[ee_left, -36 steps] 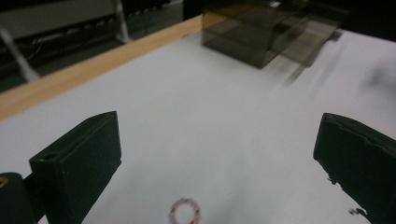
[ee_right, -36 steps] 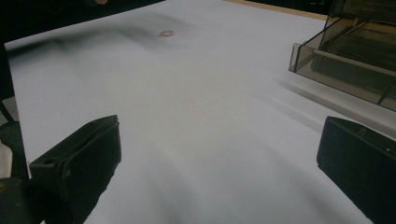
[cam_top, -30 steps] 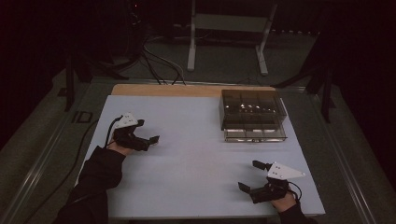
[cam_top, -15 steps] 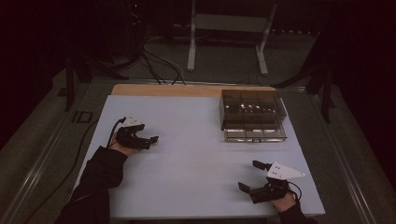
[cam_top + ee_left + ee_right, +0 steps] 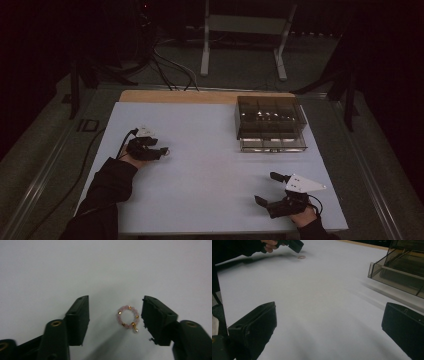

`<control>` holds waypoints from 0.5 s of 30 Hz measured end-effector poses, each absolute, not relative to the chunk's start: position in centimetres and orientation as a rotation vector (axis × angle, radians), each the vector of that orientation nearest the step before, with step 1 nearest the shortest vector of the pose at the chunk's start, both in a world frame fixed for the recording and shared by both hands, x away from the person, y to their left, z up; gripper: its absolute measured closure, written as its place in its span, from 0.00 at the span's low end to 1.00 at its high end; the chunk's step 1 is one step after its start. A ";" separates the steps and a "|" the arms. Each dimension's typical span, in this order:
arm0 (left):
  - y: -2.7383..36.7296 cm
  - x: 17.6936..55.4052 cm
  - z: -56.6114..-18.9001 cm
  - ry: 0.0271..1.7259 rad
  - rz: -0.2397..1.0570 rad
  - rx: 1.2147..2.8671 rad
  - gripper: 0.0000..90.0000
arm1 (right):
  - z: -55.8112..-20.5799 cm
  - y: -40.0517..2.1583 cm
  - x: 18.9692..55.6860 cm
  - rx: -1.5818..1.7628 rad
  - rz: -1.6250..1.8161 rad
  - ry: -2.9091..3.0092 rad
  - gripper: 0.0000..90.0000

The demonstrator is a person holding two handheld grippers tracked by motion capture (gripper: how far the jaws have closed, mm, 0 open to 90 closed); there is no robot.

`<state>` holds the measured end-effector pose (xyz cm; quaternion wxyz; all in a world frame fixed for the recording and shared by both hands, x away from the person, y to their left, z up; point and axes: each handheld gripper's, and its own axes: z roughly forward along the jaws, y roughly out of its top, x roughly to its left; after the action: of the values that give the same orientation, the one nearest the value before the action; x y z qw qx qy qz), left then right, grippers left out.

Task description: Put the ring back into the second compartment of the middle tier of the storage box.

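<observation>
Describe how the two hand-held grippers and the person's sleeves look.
Both grippers are black. The left gripper has blocky, flat-faced jaws with brass-coloured screw holes, a small pale plate on top and a black cable trailing off the table. The right gripper carries a pale grey three-cornered plate. The person wears dark long sleeves.

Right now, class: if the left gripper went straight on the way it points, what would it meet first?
The small beaded ring, lying on the white table between the open left gripper fingers, nearer one; depth unclear.
</observation>
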<state>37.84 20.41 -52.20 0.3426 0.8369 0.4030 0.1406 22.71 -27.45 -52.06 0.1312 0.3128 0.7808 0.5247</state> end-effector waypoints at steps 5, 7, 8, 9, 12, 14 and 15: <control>20.4 38.1 -52.6 1.052 0.370 2.181 0.65 | -52.1 -27.5 22.7 0.908 1.523 2.267 0.00; 20.4 38.3 -52.6 1.052 0.365 2.184 0.71 | -52.1 -27.4 22.7 0.908 1.519 2.269 0.00; 20.4 38.3 -52.7 1.048 0.350 2.182 0.72 | -52.1 -27.4 22.7 0.907 1.518 2.269 0.00; 20.3 38.3 -52.7 1.043 0.350 2.183 0.74 | -52.1 -27.4 22.7 0.907 1.517 2.269 0.00; 20.1 38.4 -53.0 1.036 0.328 2.198 0.80 | -52.1 -27.5 22.7 0.907 1.523 2.266 0.00; 20.0 38.5 -53.2 1.042 0.316 2.206 0.83 | -52.1 -27.5 22.7 0.906 1.526 2.262 0.00; 20.0 38.6 -53.3 1.049 0.294 2.198 0.84 | -52.1 -27.5 22.7 0.907 1.527 2.261 0.00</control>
<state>38.57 20.03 -53.34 0.3375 0.8434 0.4026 0.1128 22.70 -27.54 -52.06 0.1326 0.3127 0.7794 0.5265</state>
